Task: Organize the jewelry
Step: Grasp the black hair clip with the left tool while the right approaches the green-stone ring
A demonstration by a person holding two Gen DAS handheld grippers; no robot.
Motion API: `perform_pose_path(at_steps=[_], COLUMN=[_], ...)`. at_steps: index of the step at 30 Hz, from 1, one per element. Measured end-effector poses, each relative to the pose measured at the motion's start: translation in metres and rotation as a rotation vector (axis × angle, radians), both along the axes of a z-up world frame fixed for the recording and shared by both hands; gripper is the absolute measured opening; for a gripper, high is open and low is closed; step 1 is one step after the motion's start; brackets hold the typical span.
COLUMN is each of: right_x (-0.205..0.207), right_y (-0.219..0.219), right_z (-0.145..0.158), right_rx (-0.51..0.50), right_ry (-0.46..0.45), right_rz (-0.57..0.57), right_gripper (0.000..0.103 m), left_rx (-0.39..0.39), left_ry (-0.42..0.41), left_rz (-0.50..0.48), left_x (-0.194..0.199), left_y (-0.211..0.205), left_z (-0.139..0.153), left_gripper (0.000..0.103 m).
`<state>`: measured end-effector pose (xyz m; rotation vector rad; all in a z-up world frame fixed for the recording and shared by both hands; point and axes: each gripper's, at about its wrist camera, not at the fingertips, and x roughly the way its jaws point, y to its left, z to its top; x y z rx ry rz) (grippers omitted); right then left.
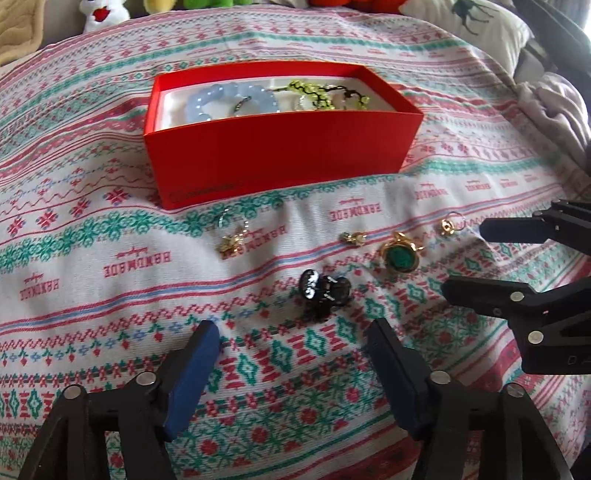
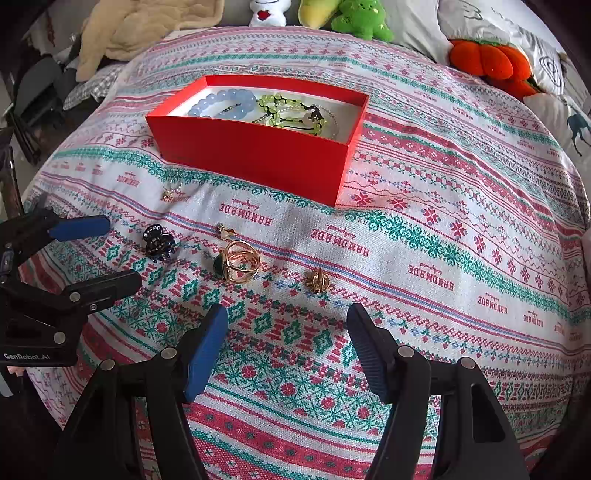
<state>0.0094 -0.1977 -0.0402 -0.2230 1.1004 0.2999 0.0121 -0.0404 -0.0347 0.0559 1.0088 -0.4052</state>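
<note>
A red box (image 1: 280, 162) (image 2: 258, 155) on the patterned cloth holds a blue bead bracelet (image 1: 229, 99) (image 2: 221, 101) and a green bead bracelet (image 1: 317, 94) (image 2: 291, 112). In front of it lie a black hair claw (image 1: 325, 291) (image 2: 159, 243), a gold ring with a green stone (image 1: 399, 256) (image 2: 236, 262), a small gold earring (image 1: 352, 238) (image 2: 226, 230), a gold knot piece (image 1: 448, 225) (image 2: 317, 280) and a gold star pendant (image 1: 232, 243) (image 2: 171, 194). My left gripper (image 1: 295, 332) (image 2: 107, 254) is open and empty just short of the claw. My right gripper (image 2: 288, 317) (image 1: 469, 258) is open and empty near the knot piece.
Plush toys (image 2: 362, 18) (image 2: 491, 62) and pillows (image 1: 476, 22) line the far edge of the bed. A beige blanket (image 2: 147, 29) lies at the far left. The cloth (image 2: 443, 258) stretches to the right of the box.
</note>
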Motion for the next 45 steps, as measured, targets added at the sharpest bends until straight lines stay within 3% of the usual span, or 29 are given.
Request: perform_pose_path(at_steps=[1,8,11,21,29,37,45], right_x=[0.000,-0.002,-0.004,-0.002,0.003,0.013,0.023], right_y=[-0.001,-0.004,-0.002,0.016,0.031,0.053,0.056], right_z=[0.000,0.001,0.001,0.002,-0.004,-0.014,-0.017], right_rx=[0.001,0.013,0.015,0.038,0.140,0.127,0.113], right_ry=[0.002,0.005,0.000,0.005,0.070,0.074,0.051], right_rz=[-0.003,-0.013,-0.006,0.031,0.042,0.044,0.026], right_gripper=[0.070,0.070,0.070,0.070,0.069,0.049,0.037], left_rx=[-0.005,-0.026,-0.021,0.018,0.022,0.024,0.022], left_ry=[0.002,0.007,0.008,0.011,0.013,0.015,0.016], left_rz=[-0.010,-0.016,-0.007,0.060,0.093,0.095,0.099], left_x=[0.001,0.010,0.014,0.012,0.000,-0.009,-0.012], left_y=[-0.003,-0.015,-0.016,0.002,0.029,0.040,0.044], left_z=[-0.001,-0.004,-0.005,-0.002,-0.003,0.000,0.000], left_gripper=[0.056,0.041,0.025,0.025,0.025,0.025,0.025])
